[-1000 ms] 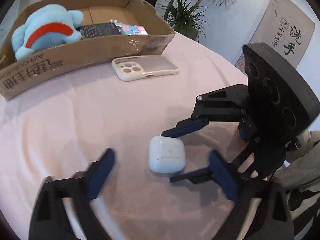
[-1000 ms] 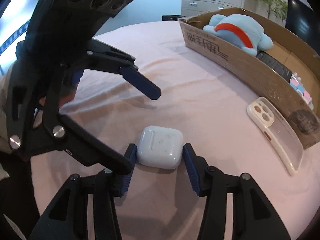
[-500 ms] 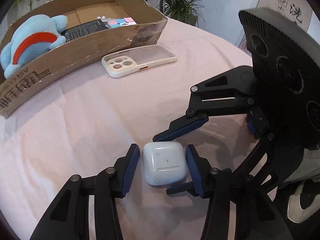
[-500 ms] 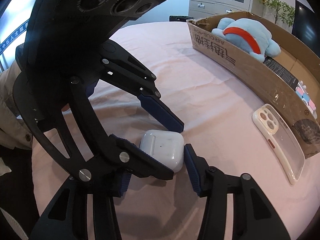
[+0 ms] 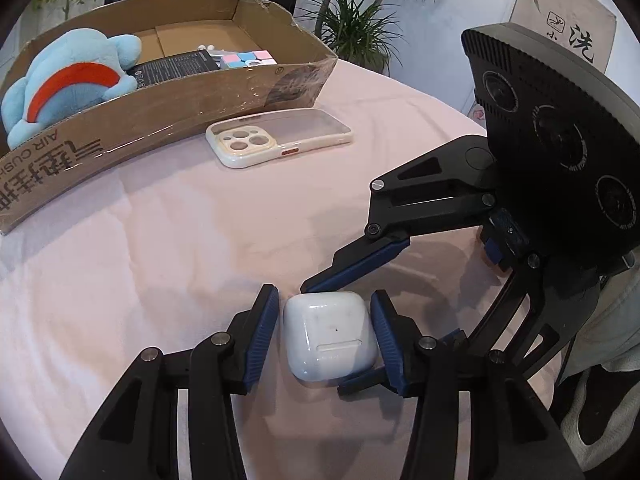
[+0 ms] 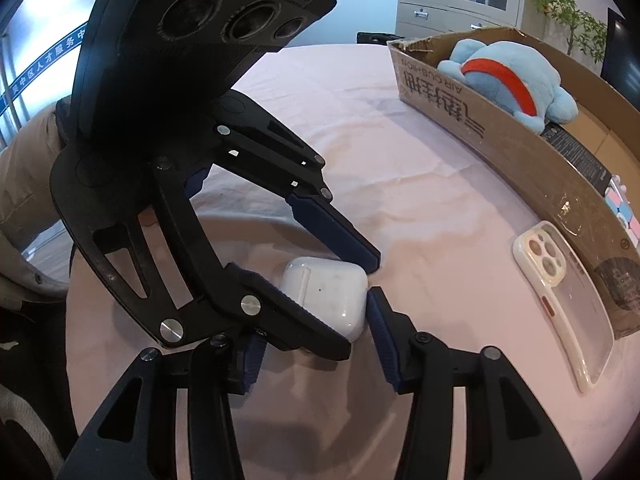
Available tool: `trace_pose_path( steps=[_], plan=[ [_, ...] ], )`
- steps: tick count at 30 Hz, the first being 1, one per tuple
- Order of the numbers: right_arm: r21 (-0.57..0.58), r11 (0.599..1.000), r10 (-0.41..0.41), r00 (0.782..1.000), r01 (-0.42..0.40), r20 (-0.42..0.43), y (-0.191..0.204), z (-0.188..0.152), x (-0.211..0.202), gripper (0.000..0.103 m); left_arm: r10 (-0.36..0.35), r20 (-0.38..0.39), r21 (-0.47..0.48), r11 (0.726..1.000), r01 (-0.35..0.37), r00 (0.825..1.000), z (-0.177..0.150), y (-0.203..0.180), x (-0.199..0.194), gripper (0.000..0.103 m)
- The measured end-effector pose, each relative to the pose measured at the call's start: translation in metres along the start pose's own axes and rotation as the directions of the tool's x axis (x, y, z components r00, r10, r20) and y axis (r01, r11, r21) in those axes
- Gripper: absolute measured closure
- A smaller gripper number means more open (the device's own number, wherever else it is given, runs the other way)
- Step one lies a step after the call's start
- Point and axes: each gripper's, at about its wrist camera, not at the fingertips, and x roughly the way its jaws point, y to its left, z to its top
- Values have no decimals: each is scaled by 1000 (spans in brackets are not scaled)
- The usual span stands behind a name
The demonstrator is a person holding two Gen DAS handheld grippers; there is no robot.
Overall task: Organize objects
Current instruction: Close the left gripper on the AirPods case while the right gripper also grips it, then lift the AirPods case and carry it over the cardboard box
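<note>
In the left wrist view, upper left of the frame, I am seeing the cardboard box (image 5: 168,108) holding a blue plush toy (image 5: 60,88). Right of it the phone case (image 5: 280,136) is lying on the bench (image 5: 120,260), just beside the box wall. At lower centre my left gripper (image 5: 325,334) is bracketing the white earbud case (image 5: 330,334), pads close to both of its sides; I cannot tell whether they are pressing yet. To the right, my right gripper (image 5: 352,320) is straddling the same case crosswise, its jaws set slightly wider than the case.

To do this handover well, I judge I should be firming the left grip squarely on the flat sides before the right one is letting go, then lifting straight up.

Compared with a second ago, my left gripper is no longer spread wide; it is now closed in around the case, and the right pads are standing a little off it.
</note>
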Motion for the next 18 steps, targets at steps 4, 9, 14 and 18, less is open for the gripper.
trace_pose_path(
  steps=[4,9,14,18],
  plan=[
    [-3,1000,-2,1000,2,0,0,0,0,57,14,6,-24,1000,-14,1000,-1,0,1,56],
    [10,1000,-7,1000,7,2,-3,1,0,58,32,14,-48,998,-31,999,-3,0,3,60],
    [6,1000,-6,1000,6,3,-3,1,1,60,43,10,-61,997,-43,999,-1,0,4,61],
    [7,1000,12,1000,-12,7,-6,2,1,61,64,-22,-75,995,-65,998,4,0,7,61]
  ],
)
